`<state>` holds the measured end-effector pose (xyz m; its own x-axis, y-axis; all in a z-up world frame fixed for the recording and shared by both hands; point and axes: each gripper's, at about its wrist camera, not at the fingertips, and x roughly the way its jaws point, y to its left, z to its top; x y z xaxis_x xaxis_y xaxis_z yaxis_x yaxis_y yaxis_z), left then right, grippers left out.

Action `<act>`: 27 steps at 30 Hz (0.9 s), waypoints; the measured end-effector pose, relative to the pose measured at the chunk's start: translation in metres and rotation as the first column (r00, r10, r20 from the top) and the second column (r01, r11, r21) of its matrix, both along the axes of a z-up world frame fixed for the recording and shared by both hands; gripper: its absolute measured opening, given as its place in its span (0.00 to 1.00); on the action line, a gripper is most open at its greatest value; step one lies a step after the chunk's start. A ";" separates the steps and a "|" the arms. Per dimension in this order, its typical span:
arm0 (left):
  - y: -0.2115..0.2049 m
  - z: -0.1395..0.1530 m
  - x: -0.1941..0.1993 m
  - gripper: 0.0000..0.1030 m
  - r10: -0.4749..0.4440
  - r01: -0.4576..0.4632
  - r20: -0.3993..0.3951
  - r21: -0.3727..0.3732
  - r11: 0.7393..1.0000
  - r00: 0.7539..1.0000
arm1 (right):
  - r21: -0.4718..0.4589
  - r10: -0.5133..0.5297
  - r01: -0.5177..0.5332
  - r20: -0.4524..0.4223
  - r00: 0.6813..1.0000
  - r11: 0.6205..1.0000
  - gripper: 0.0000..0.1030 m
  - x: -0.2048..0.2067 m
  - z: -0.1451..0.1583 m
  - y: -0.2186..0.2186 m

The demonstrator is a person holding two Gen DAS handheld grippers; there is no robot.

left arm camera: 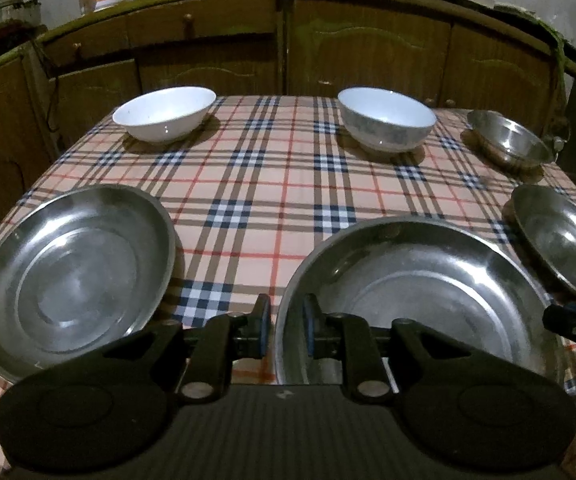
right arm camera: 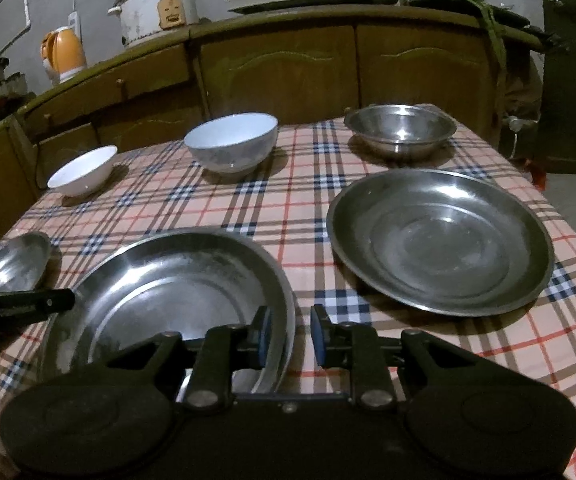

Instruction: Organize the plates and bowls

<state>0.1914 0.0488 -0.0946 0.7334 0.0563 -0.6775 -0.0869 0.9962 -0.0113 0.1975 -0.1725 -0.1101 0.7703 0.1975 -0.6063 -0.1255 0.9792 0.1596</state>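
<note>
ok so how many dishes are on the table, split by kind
steel plates: 3, left, middle, right
white bowls: 2, left, right
steel bowl: 1
total: 6

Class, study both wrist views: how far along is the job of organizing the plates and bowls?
Done: nothing looks stacked. Three steel plates, two white bowls and a steel bowl lie apart on the checked cloth.

In hand: the left gripper and right gripper straddle opposite rims of the middle plate, pads apparently not pressing.

Left: stacking the left plate, right plate and the bowls.
</note>
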 end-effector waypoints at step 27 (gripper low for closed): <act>-0.098 0.035 0.040 0.38 -0.193 0.194 0.040 -0.022 0.981 0.980 | -0.022 -0.193 0.195 0.064 0.979 0.981 0.58 0.013 0.039 -0.107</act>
<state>0.2315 -0.0487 -0.0592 0.7536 -0.1059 -0.6487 0.1080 0.9935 -0.0368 0.2100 -0.2797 -0.0711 0.8283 0.0239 -0.5598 0.0588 0.9899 0.1293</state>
